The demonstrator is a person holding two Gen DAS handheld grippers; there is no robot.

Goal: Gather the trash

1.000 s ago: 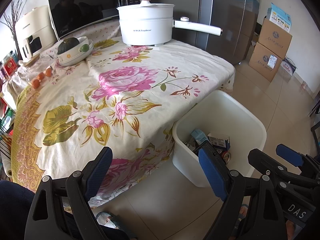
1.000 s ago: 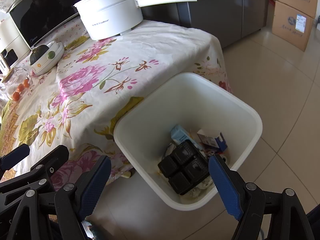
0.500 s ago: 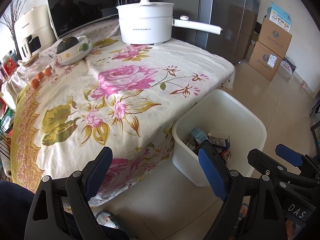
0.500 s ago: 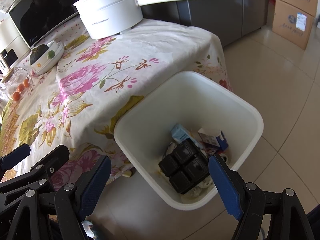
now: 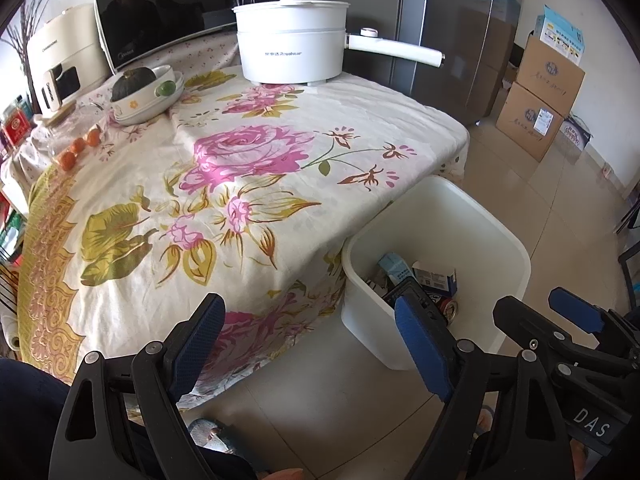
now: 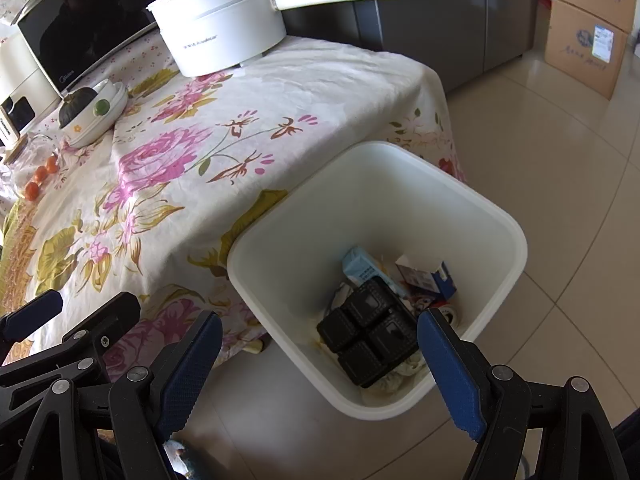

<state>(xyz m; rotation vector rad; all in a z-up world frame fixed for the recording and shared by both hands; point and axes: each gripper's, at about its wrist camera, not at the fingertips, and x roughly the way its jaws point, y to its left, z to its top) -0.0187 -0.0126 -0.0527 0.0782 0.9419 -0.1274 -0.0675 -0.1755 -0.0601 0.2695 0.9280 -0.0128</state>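
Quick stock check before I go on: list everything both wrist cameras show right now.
bin: one, white, on floor at table corner
black tray: one, four-cell, in bin
cartons: two, blue-white, in bin
pot: one, white, table's far end
bowl with squash: one, white, table's left
oranges: three, table's left edge
microwave: one, black, behind table
cardboard boxes: stacked, brown, on floor
left gripper: open, empty
right gripper: open, empty

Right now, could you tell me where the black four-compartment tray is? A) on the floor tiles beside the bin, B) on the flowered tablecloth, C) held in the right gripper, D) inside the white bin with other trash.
D: the black tray lies inside the white bin on top of cartons and wrappers, while the right gripper is open and empty above it.
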